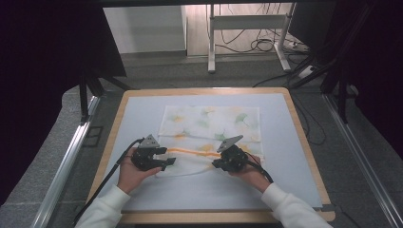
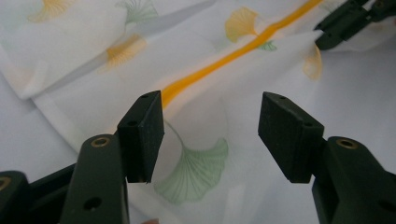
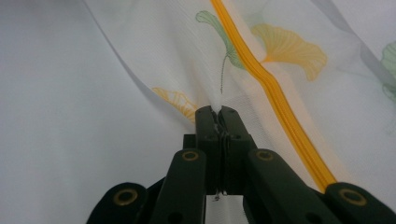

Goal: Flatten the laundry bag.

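Pinched between the fully closed jaws of the right gripper (image 3: 218,111) is a small fold of the cloth (image 1: 211,126), drawn up into a little white peak just above the pads. No gap is left between these jaws in the right gripper view; the fabric rises away from them in a taut slope. The left gripper (image 2: 210,135) is held with its jaws wide apart, and nothing is clamped by them — the cloth is seen lying flat beneath and beyond the gap, untouched by either pad as far as can be told.

In the high view the cloth is spread on the pale mat (image 1: 142,114) covering the wooden-edged desk (image 1: 121,111), its far part smooth and roughly rectangular, its near edge rumpled between the two grippers. The left gripper (image 1: 167,159) is set at the near left corner of the fabric, the right gripper (image 1: 215,164) at the near right part.

The cloth is thin, white and slightly sheer, with a fine woven grain visible up close. It is printed with fan-shaped ginkgo leaves in green and yellow-orange, and a narrow orange stripe (image 3: 275,100) — raised, like a stitched band — is run across it. The jaw pads are matt black and blocky, with brass-coloured rivets at the joints.
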The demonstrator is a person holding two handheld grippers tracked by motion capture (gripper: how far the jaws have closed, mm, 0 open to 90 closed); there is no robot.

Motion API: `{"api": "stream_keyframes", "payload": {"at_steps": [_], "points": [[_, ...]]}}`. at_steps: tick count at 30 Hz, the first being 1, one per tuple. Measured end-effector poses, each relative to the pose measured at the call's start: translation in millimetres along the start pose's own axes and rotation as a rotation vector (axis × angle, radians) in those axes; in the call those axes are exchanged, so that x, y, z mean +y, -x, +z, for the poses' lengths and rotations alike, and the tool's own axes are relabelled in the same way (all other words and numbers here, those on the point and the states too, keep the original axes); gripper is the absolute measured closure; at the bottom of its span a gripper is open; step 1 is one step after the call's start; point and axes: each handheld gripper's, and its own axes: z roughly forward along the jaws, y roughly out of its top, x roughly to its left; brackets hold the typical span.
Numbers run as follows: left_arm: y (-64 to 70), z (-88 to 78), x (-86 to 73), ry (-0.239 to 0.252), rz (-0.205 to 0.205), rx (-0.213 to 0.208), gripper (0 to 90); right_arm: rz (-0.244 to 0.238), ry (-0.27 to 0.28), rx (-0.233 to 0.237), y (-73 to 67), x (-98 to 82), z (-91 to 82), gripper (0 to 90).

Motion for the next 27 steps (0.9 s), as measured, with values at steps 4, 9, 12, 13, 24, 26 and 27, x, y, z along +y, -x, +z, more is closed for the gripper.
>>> {"api": "stream_keyframes", "payload": {"at_steps": [4,9,12,13,24,26,27], "points": [[4.1,-2.3,0.8,0.010,0.000,-0.008,40.7,-0.015,0.023,0.070,-16.7,-2.9,-4.1,87.5],[12.1,-7.4,-2.1,0.016,0.012,-0.021,40.4,-0.056,0.009,0.197,-55.5,-10.2,-3.8,87.6],[14.8,-9.0,-4.3,0.016,0.015,-0.025,40.4,-0.077,-0.001,0.224,-70.7,-14.0,-3.1,87.6],[16.0,-9.2,-5.8,0.014,0.015,-0.027,40.4,-0.080,-0.006,0.233,-75.9,-15.4,-2.9,87.6],[19.1,-0.7,-12.8,-0.031,0.019,-0.034,39.7,-0.087,-0.023,0.293,-86.7,-22.9,1.3,77.6],[18.7,-1.6,-13.7,-0.027,0.012,-0.036,39.6,-0.103,-0.026,0.286,-88.7,-22.6,0.1,67.3],[18.6,-2.4,-15.0,-0.028,0.006,-0.037,39.6,-0.108,-0.011,0.297,-88.6,-21.5,-3.2,59.2]]}}
